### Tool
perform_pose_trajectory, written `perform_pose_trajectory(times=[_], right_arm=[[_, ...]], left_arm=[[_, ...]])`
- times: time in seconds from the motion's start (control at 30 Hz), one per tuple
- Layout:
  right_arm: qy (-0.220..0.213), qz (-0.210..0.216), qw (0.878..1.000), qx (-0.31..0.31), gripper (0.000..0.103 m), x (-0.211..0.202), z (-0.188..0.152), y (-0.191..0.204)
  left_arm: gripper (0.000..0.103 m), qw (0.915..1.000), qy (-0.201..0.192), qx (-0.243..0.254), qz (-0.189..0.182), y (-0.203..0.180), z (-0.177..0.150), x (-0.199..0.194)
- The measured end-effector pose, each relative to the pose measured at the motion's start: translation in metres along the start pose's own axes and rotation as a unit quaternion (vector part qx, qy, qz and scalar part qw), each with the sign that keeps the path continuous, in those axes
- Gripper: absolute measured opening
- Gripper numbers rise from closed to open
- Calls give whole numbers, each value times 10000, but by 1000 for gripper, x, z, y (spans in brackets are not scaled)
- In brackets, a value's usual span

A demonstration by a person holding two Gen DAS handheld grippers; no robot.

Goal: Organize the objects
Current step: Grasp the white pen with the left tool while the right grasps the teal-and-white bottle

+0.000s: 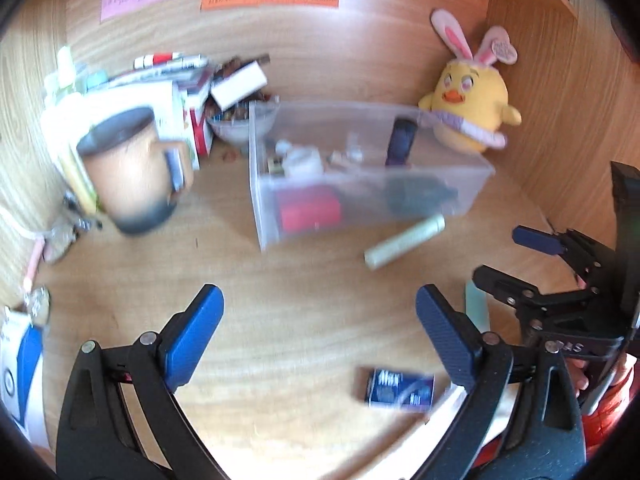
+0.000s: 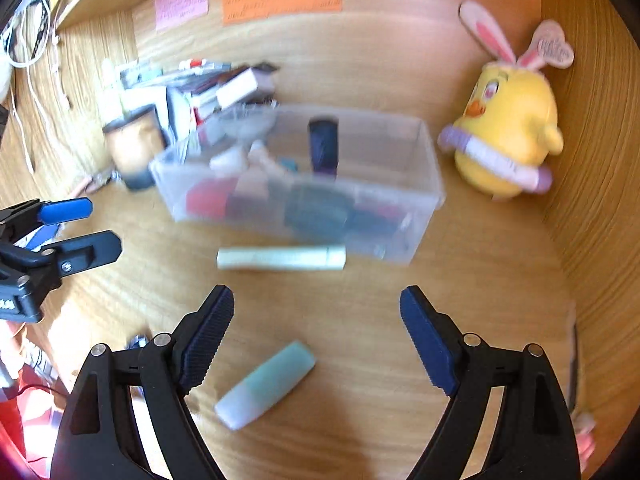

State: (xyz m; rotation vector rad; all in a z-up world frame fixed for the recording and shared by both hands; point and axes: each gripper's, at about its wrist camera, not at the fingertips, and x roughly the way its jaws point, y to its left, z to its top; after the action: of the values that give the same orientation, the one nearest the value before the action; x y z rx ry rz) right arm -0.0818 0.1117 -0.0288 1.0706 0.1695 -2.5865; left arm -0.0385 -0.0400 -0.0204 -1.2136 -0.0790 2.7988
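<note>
A clear plastic bin [image 1: 476,184] [image 2: 434,176] holding several small items stands mid-desk. A pale green tube [image 1: 404,242] [image 2: 282,258] lies on the desk just in front of it. A teal and white highlighter [image 2: 266,384] lies between and just below my right gripper's fingers. A small dark blue box [image 1: 400,390] lies near my left gripper's right finger. My left gripper [image 1: 320,344] is open and empty above bare desk; it also shows in the right wrist view [image 2: 80,228]. My right gripper [image 2: 316,336] is open and empty; it shows at the right of the left wrist view [image 1: 516,256].
A yellow plush chick [image 1: 472,108] [image 2: 512,136] with bunny ears sits in the back right corner. An orange mug [image 1: 128,168] [image 2: 134,148], stacked books and boxes [image 1: 172,80] and a bowl [image 1: 240,124] crowd the back left. Wooden walls enclose the desk.
</note>
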Motion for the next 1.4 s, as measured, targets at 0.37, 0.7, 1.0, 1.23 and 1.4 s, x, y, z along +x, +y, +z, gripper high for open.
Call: perform_pose_trajectory(times=[0.37,0.7,1.0,1.23,1.4], right_arm=[[476,-113,9987,168,81,21,-38,11],[318,-333,9988,143,53,17,-41,7],[256,-429,9985,243,28,13,-42,-7],[206,-454,9982,324,23,8,-46,-15],[175,-454,9984,285,23,6,-49,-14]], left_arm=[[98,9985,441,59,-331,-11,-59,-10],[97,9960,661,202,-562,-28,-82,-8],[50,9964,456,707,-136,-44,-84,1],[17,9989,443,126,-109,-21,-63,14],[17,9982,484,269,-208,-30,-59,19]])
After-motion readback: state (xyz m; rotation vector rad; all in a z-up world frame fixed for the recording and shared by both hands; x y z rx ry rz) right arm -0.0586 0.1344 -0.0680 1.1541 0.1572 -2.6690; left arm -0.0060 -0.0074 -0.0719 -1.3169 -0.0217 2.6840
